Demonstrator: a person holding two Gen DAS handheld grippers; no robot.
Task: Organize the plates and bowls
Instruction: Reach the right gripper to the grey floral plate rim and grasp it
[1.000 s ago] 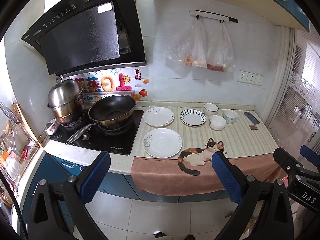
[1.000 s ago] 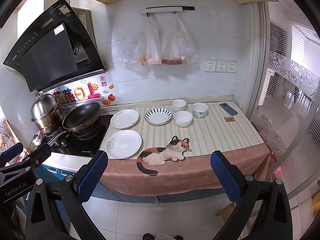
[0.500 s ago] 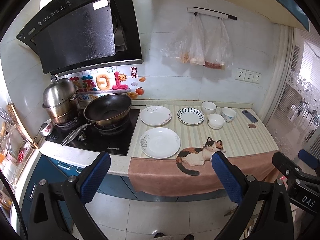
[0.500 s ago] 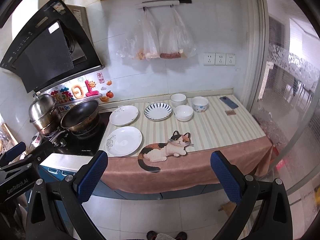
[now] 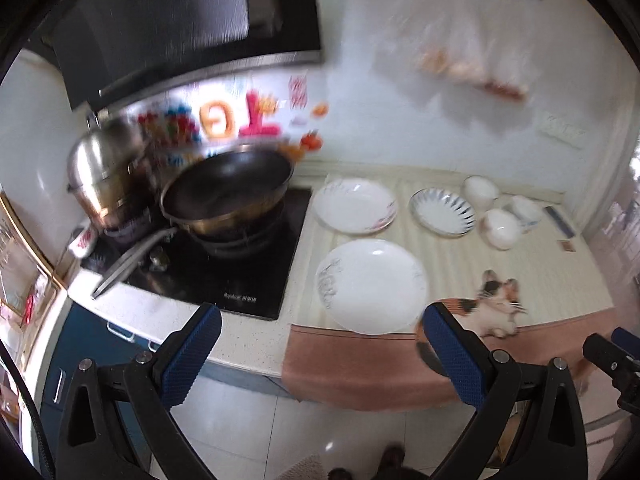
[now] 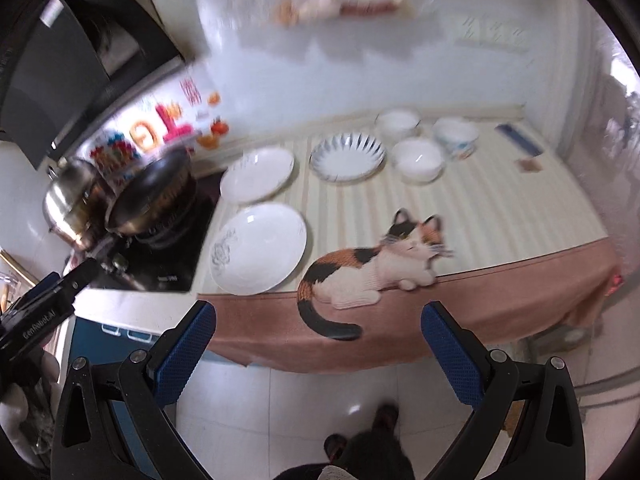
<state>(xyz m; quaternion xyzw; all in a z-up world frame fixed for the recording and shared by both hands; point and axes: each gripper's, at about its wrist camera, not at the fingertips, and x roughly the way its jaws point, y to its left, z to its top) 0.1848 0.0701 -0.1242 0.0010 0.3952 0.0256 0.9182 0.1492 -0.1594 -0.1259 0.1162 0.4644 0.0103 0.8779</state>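
On the striped worktop (image 6: 500,216) we see three plates and three bowls, all lying apart from one another. The large white plate (image 6: 260,248) sits at the front edge, just beside the black hob (image 5: 224,280); a second white plate (image 6: 258,174) lies behind it, and a blue-rayed plate (image 6: 347,156) is to the right of that one. Further right the three bowls make a loose cluster near the back wall: a white bowl (image 6: 398,122) at the rear, another white bowl (image 6: 418,159) in front of it, and a patterned bowl (image 6: 456,136) beside them. A calico cat figure (image 6: 372,268) printed on the mat sprawls across the front edge, its tail hanging over the brown cloth border (image 6: 480,312). On the hob stand a dark wok (image 5: 228,192) and, to its left, a steel steamer pot (image 5: 104,168); a small dark phone-like slab (image 6: 518,139) lies at the far right of the worktop. Both pictures are smeared, so fine detail is lost. Our left tongs (image 5: 320,354) are spread wide with nothing between the blue pads, held off the worktop in front of the hob and the large plate. Our right tongs (image 6: 320,348) are likewise wide apart and empty, held in front of the cat figure.
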